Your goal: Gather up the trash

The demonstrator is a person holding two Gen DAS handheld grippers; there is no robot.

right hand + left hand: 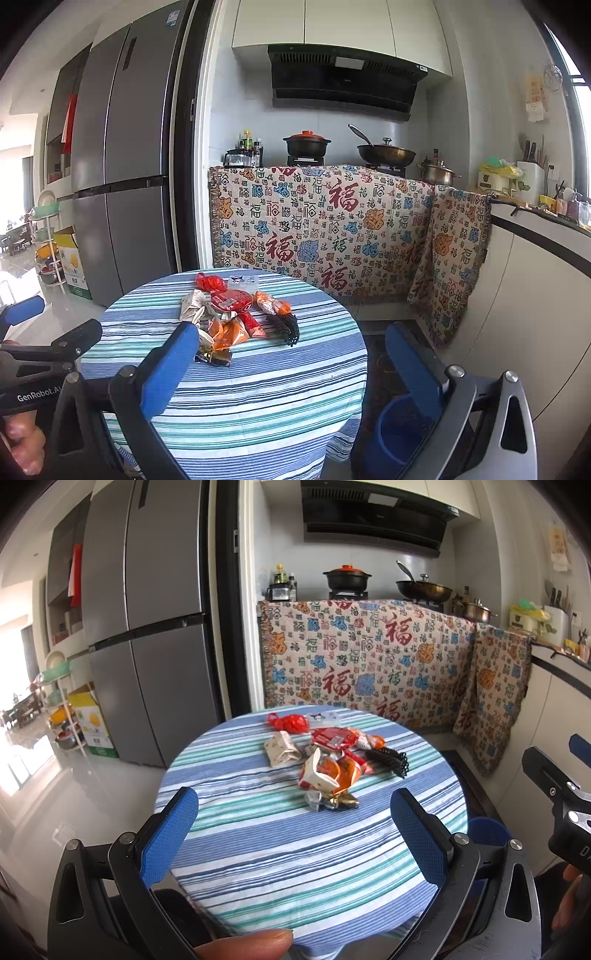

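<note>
**Nothing collected yet: the whole pile is still on the counter**

Round counter (280, 849), striped cloth. Blue bin (397, 428) on the floor at its 4 o'clock, contents not readable. Trash pile (325, 760) past centre, toward 12 o'clock: red wrapper (332, 737), orange packet (334, 770), beige wrapper (282, 753), black netting (391, 761), foil scrap (332, 800). Left gripper (293, 836) spread wide, holding nothing, short of the pile. Right gripper (290, 373) likewise wide and empty. Judgement: task at its start; every piece remains.

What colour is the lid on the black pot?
Orange. The lid shows best in the right wrist view.
</note>
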